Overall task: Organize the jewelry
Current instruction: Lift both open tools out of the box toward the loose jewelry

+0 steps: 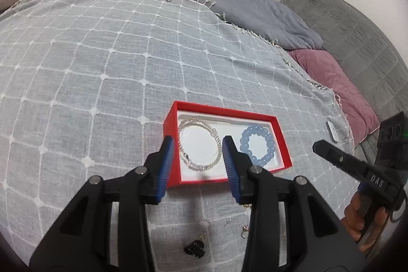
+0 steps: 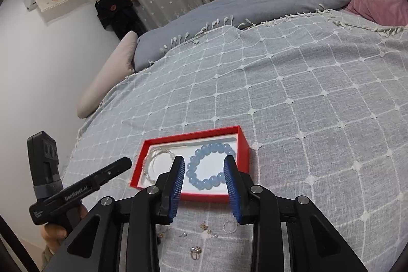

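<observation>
Bead bracelet (image 2: 210, 166): glossy, smooth. Chain bracelet (image 1: 197, 144): shiny metal. Red box (image 1: 280, 137): matt card. Bedspread (image 1: 102, 73): woven cloth.

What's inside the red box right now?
In the red box, on its white lining: a silver chain bracelet on one side and a blue bead bracelet on the other. The gripper fingers cover parts of both. Nothing else shows inside.
</observation>
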`<state>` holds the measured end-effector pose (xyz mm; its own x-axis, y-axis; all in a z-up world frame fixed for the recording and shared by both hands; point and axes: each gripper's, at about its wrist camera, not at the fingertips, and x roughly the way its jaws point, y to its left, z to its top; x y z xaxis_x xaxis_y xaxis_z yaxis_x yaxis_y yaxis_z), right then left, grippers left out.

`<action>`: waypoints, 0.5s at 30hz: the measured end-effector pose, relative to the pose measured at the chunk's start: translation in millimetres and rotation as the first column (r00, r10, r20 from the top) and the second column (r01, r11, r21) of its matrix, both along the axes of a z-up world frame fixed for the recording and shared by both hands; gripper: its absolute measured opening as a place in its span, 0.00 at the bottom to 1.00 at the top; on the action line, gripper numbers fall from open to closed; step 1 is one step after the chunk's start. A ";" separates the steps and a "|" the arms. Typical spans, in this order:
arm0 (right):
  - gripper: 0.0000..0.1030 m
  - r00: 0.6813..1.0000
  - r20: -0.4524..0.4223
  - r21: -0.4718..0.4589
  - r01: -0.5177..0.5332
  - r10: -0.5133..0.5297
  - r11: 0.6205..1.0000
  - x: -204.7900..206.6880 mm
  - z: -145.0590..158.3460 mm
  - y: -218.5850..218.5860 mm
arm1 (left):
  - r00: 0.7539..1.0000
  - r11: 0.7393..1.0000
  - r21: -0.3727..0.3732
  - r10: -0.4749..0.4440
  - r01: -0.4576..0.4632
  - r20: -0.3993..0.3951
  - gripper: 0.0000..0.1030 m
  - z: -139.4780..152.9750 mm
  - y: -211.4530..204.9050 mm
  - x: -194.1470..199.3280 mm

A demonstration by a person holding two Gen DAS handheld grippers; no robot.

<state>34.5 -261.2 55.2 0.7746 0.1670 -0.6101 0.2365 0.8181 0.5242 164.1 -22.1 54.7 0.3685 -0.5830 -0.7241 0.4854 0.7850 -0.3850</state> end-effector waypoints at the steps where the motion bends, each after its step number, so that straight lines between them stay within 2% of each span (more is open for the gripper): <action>1: 0.33 1.000 0.002 0.002 -0.011 0.011 1.000 -2.7 0.9 3.2 | 1.000 1.000 0.008 0.007 -0.007 0.006 0.40 1.0 1.6 -2.8; 3: 0.35 1.000 0.009 -0.007 -0.026 0.026 1.000 -7.1 3.1 8.9 | 0.998 0.997 0.076 0.031 -0.035 0.051 0.48 5.1 6.2 -14.8; 5: 0.43 0.999 0.014 -0.025 -0.032 0.033 0.999 -14.4 6.3 15.1 | 0.995 0.992 0.106 0.058 -0.066 0.080 0.59 8.4 10.2 -22.1; 9: 0.46 0.998 0.003 -0.035 -0.059 0.060 0.998 -25.3 8.7 24.6 | 0.995 0.992 0.092 0.076 -0.082 0.067 0.66 11.8 18.3 -38.9; 11: 0.48 0.998 -0.001 -0.046 -0.069 0.069 0.997 -29.3 10.5 29.2 | 0.993 0.990 0.101 0.086 -0.095 0.084 0.73 10.7 21.7 -49.1; 13: 0.60 0.997 -0.018 -0.057 -0.081 0.080 0.995 -31.6 9.2 35.2 | 0.988 0.984 0.141 0.092 -0.109 0.122 0.78 6.9 25.6 -59.1; 15: 0.60 0.995 -0.054 -0.069 -0.093 0.090 0.993 -31.5 3.0 41.0 | 0.989 0.978 0.178 0.084 -0.105 0.122 0.78 1.2 28.2 -63.2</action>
